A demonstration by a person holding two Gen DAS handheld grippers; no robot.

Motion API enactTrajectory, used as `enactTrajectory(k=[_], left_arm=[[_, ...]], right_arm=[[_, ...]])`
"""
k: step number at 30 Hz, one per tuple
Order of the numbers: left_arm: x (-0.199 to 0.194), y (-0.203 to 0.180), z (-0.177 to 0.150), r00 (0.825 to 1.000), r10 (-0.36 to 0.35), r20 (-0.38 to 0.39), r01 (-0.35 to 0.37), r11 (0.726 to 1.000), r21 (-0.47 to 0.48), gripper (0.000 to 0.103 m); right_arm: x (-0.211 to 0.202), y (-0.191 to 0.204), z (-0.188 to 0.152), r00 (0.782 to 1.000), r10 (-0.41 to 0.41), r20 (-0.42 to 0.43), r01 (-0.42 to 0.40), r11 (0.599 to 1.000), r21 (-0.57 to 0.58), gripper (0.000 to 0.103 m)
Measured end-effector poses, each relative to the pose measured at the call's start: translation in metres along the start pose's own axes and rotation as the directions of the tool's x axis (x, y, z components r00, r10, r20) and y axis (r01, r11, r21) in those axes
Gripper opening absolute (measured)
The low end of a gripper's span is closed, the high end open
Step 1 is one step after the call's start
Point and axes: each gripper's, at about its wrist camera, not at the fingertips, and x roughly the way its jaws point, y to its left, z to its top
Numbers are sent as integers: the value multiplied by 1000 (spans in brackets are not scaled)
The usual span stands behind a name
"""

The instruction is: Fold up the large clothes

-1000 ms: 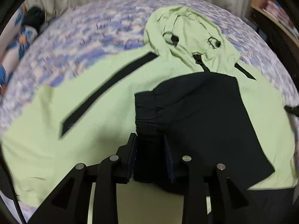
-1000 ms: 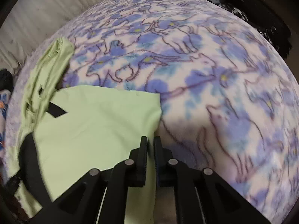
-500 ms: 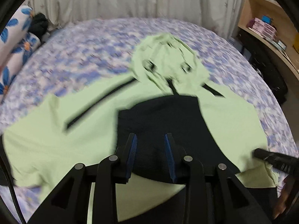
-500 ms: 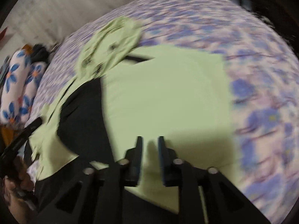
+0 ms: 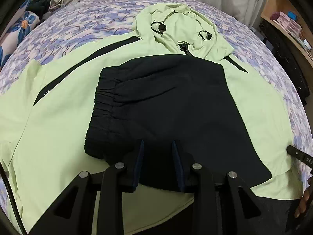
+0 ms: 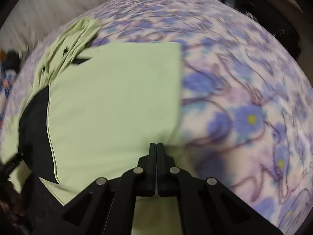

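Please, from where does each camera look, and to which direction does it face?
Left wrist: sits behind the open left claw, facing across the bed at black pants lying on the green jacket; a hand shows at the right edge.
Right wrist: sits behind the shut right claw, facing the jacket's right part and the bedspread.
Both views show the jacket and the bed.

Matt green cloth jacket [image 5: 58, 133], fleecy blanket [image 6: 244, 101]

Left tongs [image 5: 157, 145] black, blue pads, silver screws; right tongs [image 6: 156, 146] black.
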Motion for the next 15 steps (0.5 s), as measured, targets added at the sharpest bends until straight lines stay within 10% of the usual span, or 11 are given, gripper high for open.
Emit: enactTrajectory(k=[15], left_arm=[[-48, -20, -4, 1000, -1, 14, 1, 1000, 16, 65]], right_arm=[[-35, 12, -11, 999, 32, 40, -36, 994, 99, 6]])
